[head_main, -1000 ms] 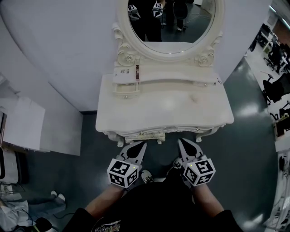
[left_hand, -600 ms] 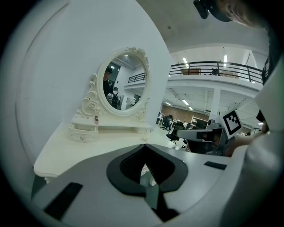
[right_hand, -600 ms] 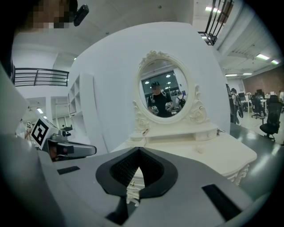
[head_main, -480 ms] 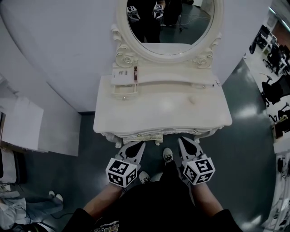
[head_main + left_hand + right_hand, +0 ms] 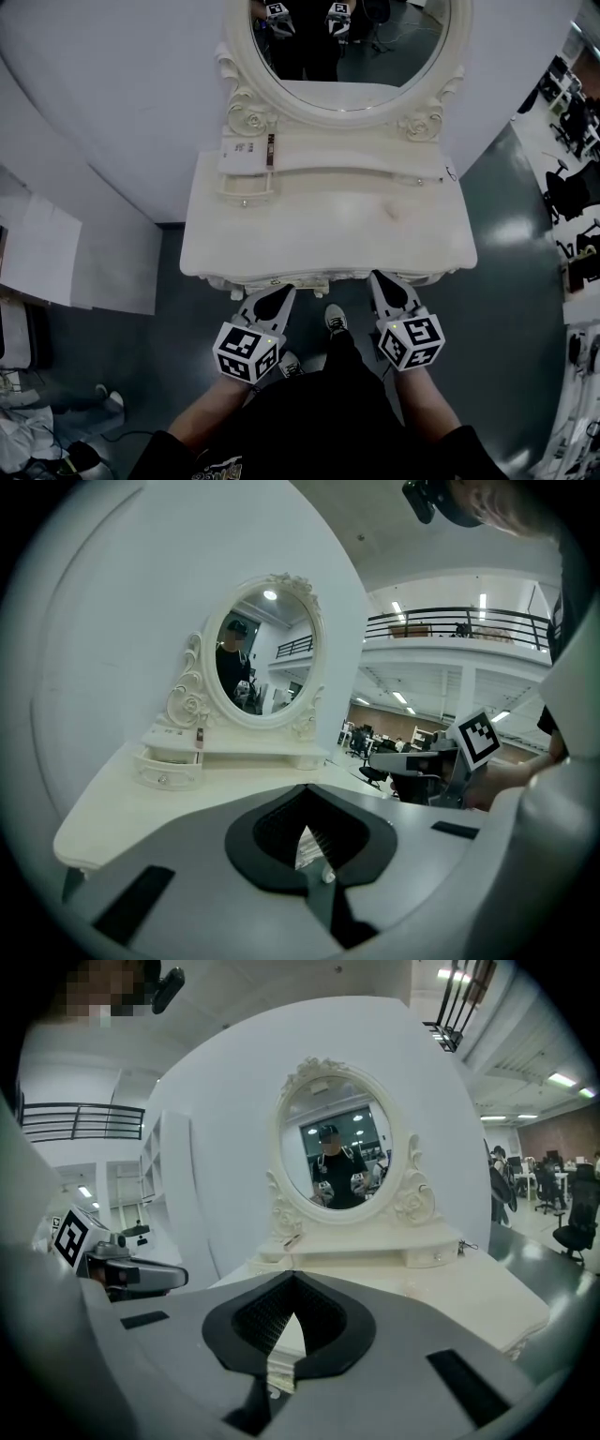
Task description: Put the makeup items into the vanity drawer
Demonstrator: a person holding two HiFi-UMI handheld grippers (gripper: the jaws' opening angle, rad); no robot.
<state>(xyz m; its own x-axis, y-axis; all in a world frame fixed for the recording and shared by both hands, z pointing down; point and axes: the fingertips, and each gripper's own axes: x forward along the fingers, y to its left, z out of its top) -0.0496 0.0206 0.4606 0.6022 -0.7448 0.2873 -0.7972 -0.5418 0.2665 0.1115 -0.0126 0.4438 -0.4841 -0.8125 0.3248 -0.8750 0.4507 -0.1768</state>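
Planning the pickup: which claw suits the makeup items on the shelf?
Probably left: the makeup items sit at the left end of the shelf, nearer the left claw than the right claw.

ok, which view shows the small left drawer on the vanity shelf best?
The left gripper view is best: the small left drawer is nearest there, with its front turned toward the camera. The head view sees it from steeply above, so mostly its top shows. The right gripper view shows it only small and at an angle.

Cream tabletop [image 5: 309,230] with a raised shelf [image 5: 366,155] at the back; on the shelf's left end, a slim dark stick [image 5: 271,150] beside a white card [image 5: 242,150]
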